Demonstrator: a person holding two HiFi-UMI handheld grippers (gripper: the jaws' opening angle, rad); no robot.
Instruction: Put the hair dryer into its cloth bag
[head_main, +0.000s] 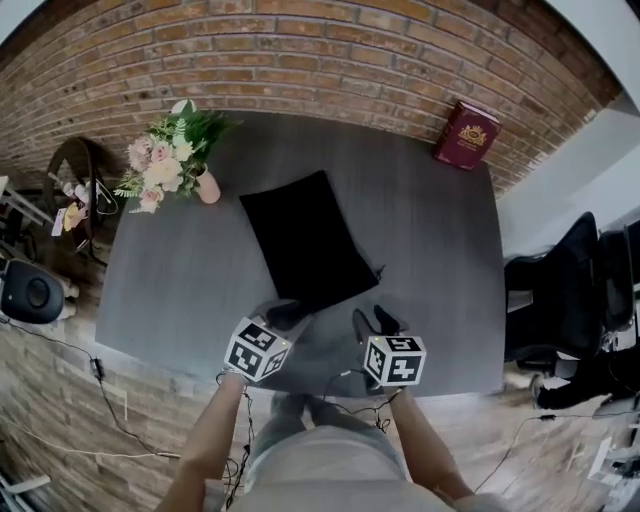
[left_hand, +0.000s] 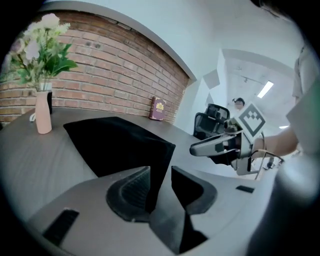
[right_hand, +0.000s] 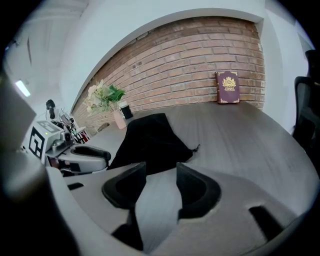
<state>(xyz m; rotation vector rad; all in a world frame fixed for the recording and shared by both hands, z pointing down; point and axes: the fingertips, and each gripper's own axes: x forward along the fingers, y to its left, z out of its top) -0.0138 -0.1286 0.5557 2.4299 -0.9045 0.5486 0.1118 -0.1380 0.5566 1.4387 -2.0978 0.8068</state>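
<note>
The black cloth bag (head_main: 305, 240) lay flat in the middle of the grey wooden table (head_main: 430, 250), with its near end close to the person. It looked a bit puffy. No hair dryer showed anywhere, so it may have been inside already, but I could not tell.

The left gripper (left_hand: 160, 175) had its jaws spread apart. The near edge of the bag ran between them, but they were not squeezing it. The right gripper (right_hand: 160, 172) was spread too, with only bare table between its jaws, just beside the bag's corner with the thin black string (right_hand: 196, 148).

To finish well, I think the open end should be found and the string pulled slowly, with one gripper keeping the bag from sliding.

Farther off stood a pink vase of flowers (head_main: 165, 160), near the bag's far corner. A dark red book (head_main: 466, 133) leaned on the brick wall, well apart. A black chair (head_main: 560, 300) stood off the table. Nothing blocked the way.
</note>
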